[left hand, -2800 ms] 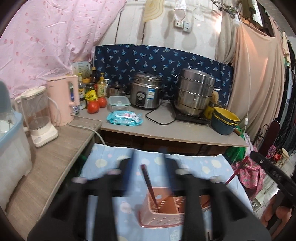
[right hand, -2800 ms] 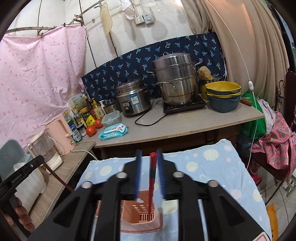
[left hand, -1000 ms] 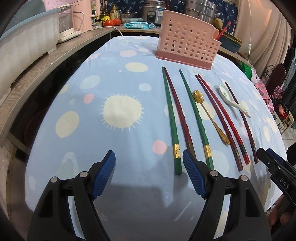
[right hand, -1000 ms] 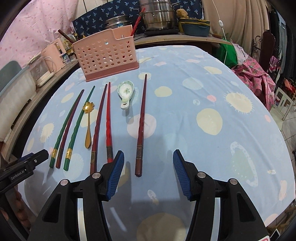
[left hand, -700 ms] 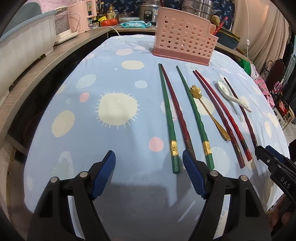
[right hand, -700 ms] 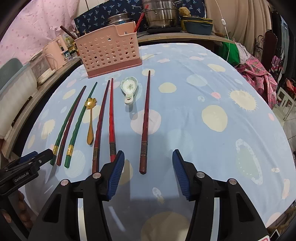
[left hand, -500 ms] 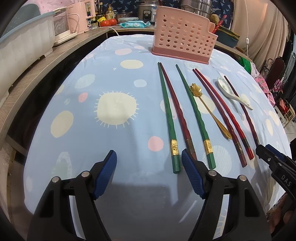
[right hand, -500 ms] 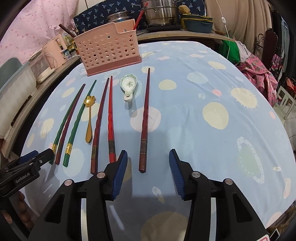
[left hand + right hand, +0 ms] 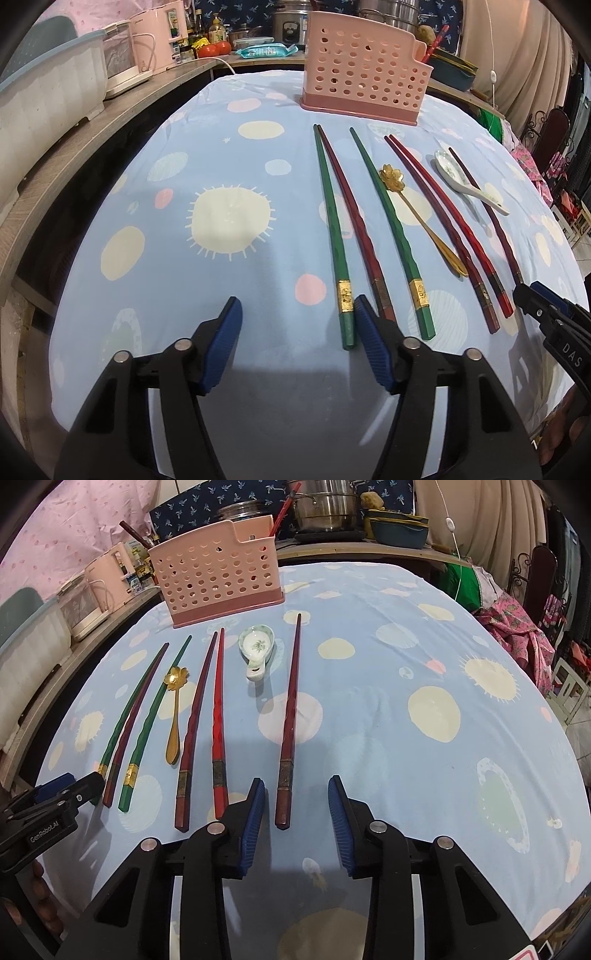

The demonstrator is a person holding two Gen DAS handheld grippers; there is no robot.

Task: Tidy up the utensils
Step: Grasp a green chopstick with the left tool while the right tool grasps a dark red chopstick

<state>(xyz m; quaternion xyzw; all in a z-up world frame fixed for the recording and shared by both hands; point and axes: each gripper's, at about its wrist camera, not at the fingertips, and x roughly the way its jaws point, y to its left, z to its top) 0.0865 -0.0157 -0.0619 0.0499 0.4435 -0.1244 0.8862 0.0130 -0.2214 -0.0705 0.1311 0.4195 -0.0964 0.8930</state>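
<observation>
A pink perforated basket (image 9: 364, 70) stands at the far side of the blue spotted tablecloth (image 9: 229, 218), with two chopsticks standing in it. Green and red chopsticks, a gold spoon (image 9: 417, 214) and a white ceramic spoon (image 9: 465, 181) lie in a row. My left gripper (image 9: 297, 325) is low over the cloth with its jaws closing. The end of the leftmost green chopstick (image 9: 332, 229) lies just inside its right finger, untouched. My right gripper (image 9: 295, 801) is also closing, and the end of the rightmost dark red chopstick (image 9: 290, 716) lies between its pads, not pressed.
A wooden counter (image 9: 92, 125) runs along the left with a grey tub (image 9: 48, 92), a blender and a pink kettle (image 9: 159, 37). Pots and bowls (image 9: 399, 528) stand on the back counter. A chair with pink cloth (image 9: 517, 627) is beyond the table's right edge.
Since the earliest frames both grippers have come from above the basket down to the table's near edge. Over the last second both pairs of jaws have narrowed around chopstick ends.
</observation>
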